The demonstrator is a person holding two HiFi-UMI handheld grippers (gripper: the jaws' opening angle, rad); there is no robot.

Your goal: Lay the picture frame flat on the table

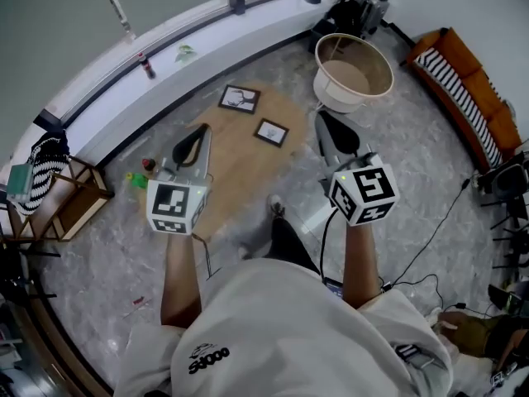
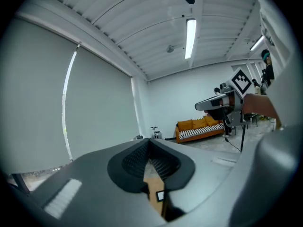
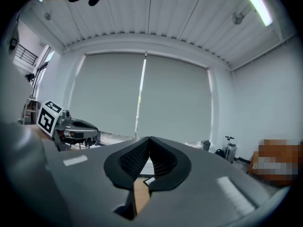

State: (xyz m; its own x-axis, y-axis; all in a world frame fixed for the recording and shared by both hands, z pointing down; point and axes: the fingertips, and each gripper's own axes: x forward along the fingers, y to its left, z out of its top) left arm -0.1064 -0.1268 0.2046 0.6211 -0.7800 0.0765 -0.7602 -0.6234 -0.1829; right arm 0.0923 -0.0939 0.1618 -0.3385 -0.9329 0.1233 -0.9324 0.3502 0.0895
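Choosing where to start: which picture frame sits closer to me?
The right-hand frame, near the table's middle; the left-hand frame is by its far edge.

Far picture frame (image 1: 240, 98) and near picture frame (image 1: 271, 132), seemingly flat on the wooden table (image 1: 235, 176), left gripper (image 1: 201, 131) and right gripper (image 1: 324, 121) alongside

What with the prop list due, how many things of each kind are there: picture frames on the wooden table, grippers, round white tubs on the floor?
picture frames: 2
grippers, left and right: 2
round white tub: 1
Total: 5
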